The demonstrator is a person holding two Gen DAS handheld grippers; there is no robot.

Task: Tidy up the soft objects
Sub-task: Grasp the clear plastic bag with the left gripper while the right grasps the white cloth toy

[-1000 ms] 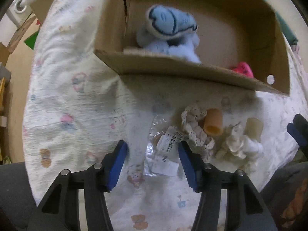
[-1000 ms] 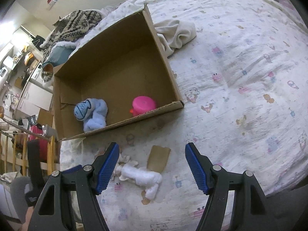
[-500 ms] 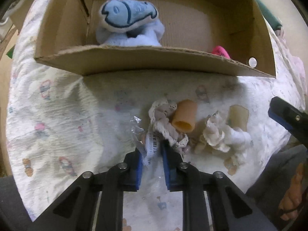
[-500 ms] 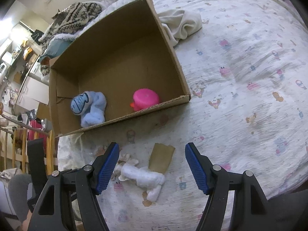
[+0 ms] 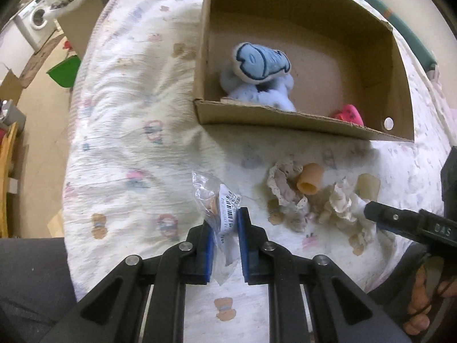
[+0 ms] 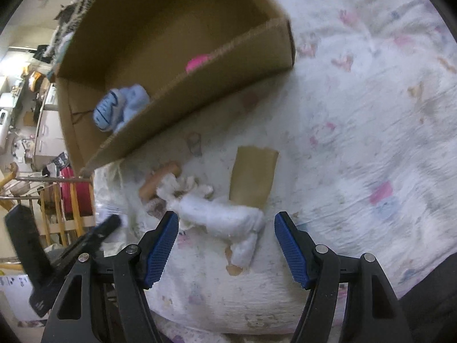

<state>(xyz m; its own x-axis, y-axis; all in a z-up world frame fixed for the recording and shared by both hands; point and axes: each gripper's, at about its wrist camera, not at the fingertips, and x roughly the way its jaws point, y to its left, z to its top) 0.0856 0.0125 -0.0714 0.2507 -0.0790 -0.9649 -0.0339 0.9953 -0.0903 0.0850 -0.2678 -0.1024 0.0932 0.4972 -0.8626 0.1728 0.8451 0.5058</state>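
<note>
My left gripper (image 5: 225, 220) is shut on a clear plastic bag (image 5: 217, 200) with a barcode label, held just above the printed bedsheet. Right of it lie a lace cloth (image 5: 285, 191), an orange tube (image 5: 308, 178) and a white ruffled sock (image 5: 342, 203). In the right wrist view my right gripper (image 6: 226, 218) is open, low over the white sock (image 6: 222, 214). The sock lies between the blue fingers and the pads do not touch it. A cardboard box (image 5: 285, 120) behind holds a blue plush (image 5: 261, 63) and a pink toy (image 5: 350, 114).
A flat brown piece (image 6: 252, 177) lies beside the sock. The box's front wall (image 6: 200, 91) stands close behind the pile. The bed's edge drops to the floor on the left, where furniture and a green item (image 5: 64, 71) stand. A person's lap borders the near edge.
The left jaws closed on the plastic bag and lifted it off the sheet. The right gripper sank and tilted down toward the white sock, staying open.
</note>
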